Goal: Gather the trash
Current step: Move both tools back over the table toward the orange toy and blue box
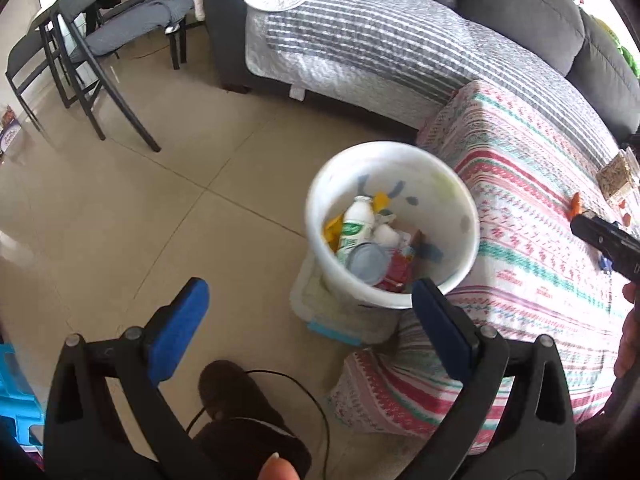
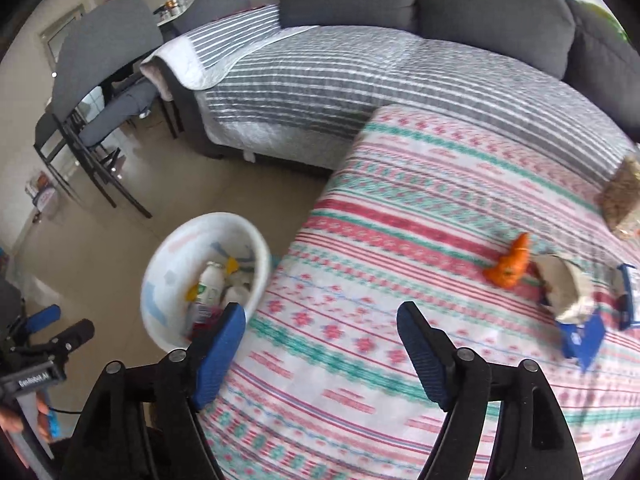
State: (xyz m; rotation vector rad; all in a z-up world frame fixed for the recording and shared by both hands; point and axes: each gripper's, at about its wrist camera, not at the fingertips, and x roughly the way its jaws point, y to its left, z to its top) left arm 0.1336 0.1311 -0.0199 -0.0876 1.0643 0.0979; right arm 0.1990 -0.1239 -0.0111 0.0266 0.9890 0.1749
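Both hand-held grippers gape empty near the white bin [image 1: 394, 184].

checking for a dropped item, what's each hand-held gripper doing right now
Left hand-held gripper: open, nothing between its pads, near the white bin.
Right hand-held gripper: open, empty, over the striped cloth.

Both grippers, left gripper [image 1: 310, 320] and right gripper [image 2: 320, 344], are black linkages with silver pivot screws and ribbed blue pads [image 2: 219, 346].
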